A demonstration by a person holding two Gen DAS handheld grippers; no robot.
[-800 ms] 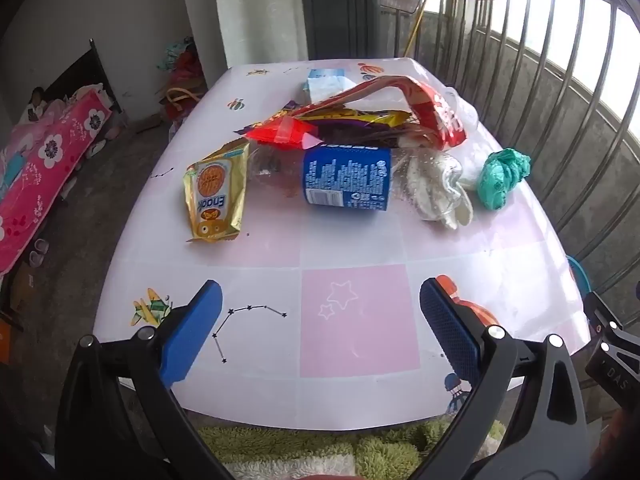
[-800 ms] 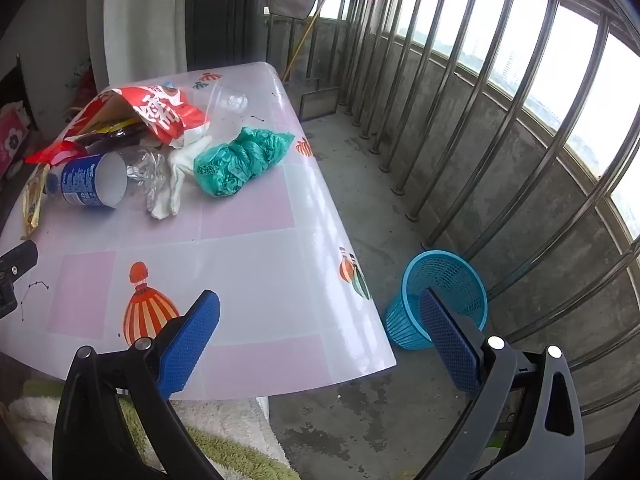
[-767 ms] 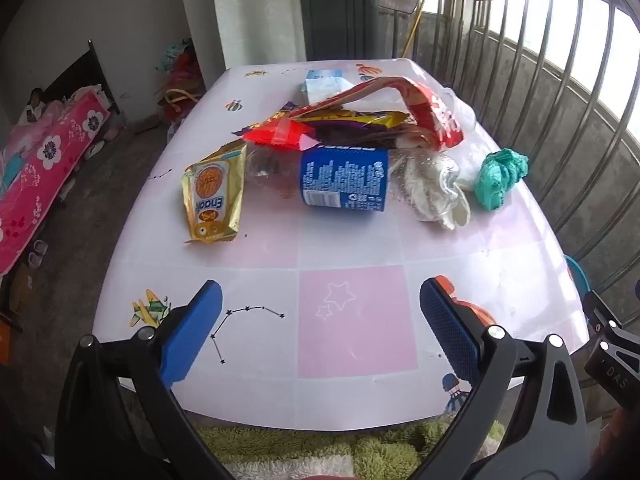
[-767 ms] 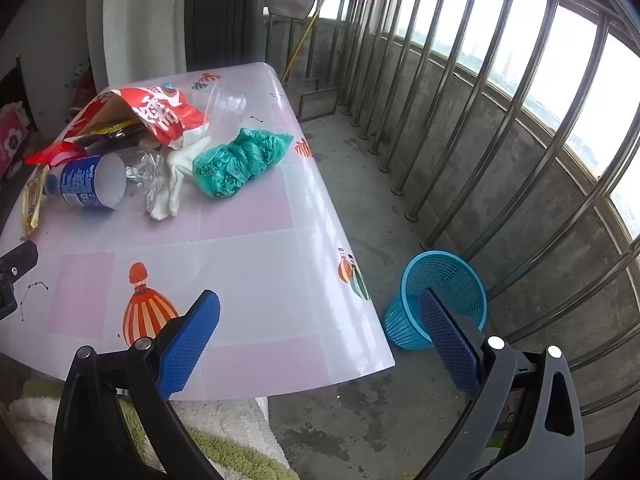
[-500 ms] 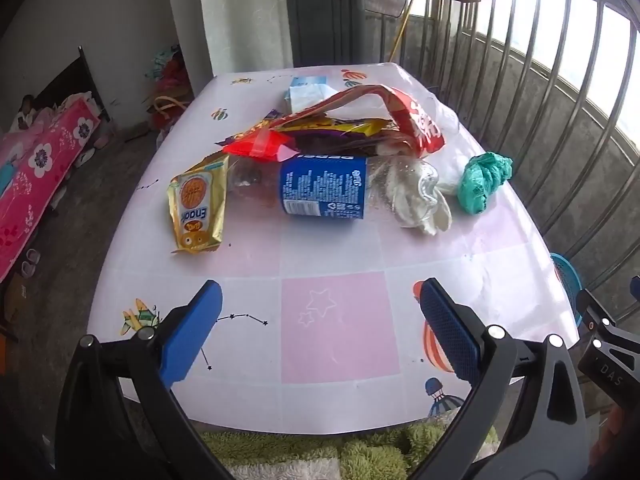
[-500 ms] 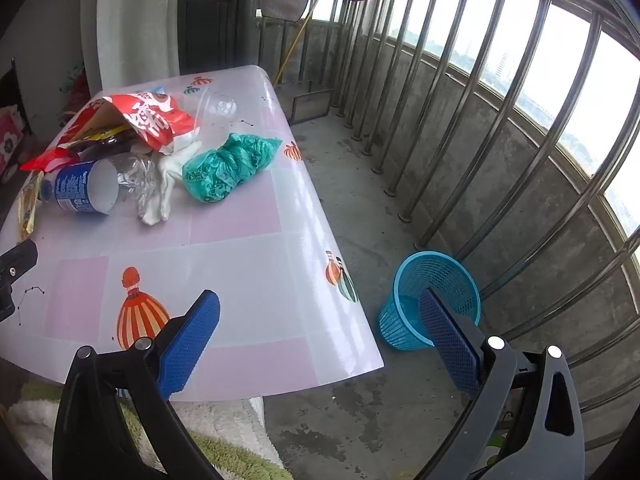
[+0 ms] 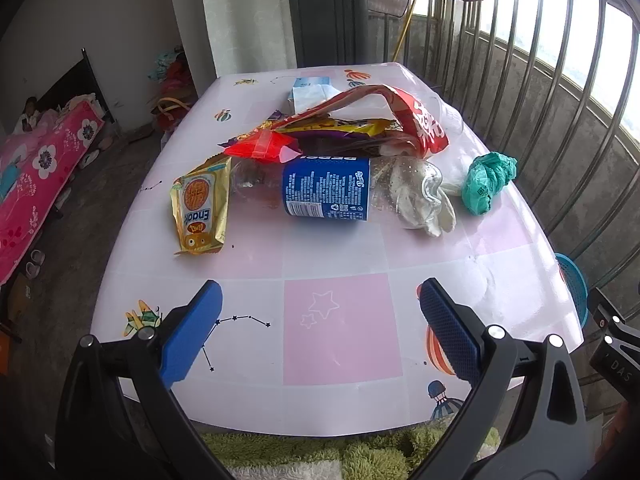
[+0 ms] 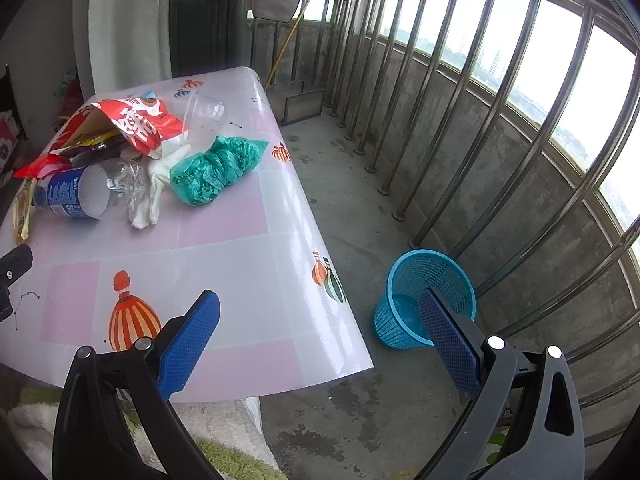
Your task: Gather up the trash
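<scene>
Trash lies in one cluster on the far half of the counter, none of it collected yet. Nearest item in the left wrist view: crushed plastic bottle with blue label, lying on its side, long axis running left-right across the view, i.e. crosswise to the line of the fingers. Yellow snack packet flat just left of it, long axis pointing roughly toward the camera. Crumpled white glove or tissue touching the bottle's right end; balled green plastic bag just beyond that, near the counter's right edge. Red bag and purple-gold wrappers heaped behind the bottle, a clear cup behind those. Left hand-held gripper sits at the near edge, jaws spread wide, nothing between them, pitched down toward the counter; bottle is straight ahead of it, well apart. Right hand-held gripper likewise spread wide and empty, hanging over the counter's right corner; from it the cluster lies ahead and to the left, green bag the closest piece. Blue mesh basket stands on the floor off the counter's right side, directly ahead of the right fingers, looks empty. Judgement: left is better lined up for bottle or packet, with the jaws already spanning the bottle's short width; right is nearer the green bag and the basket, so drop-offs favour the right side
</scene>
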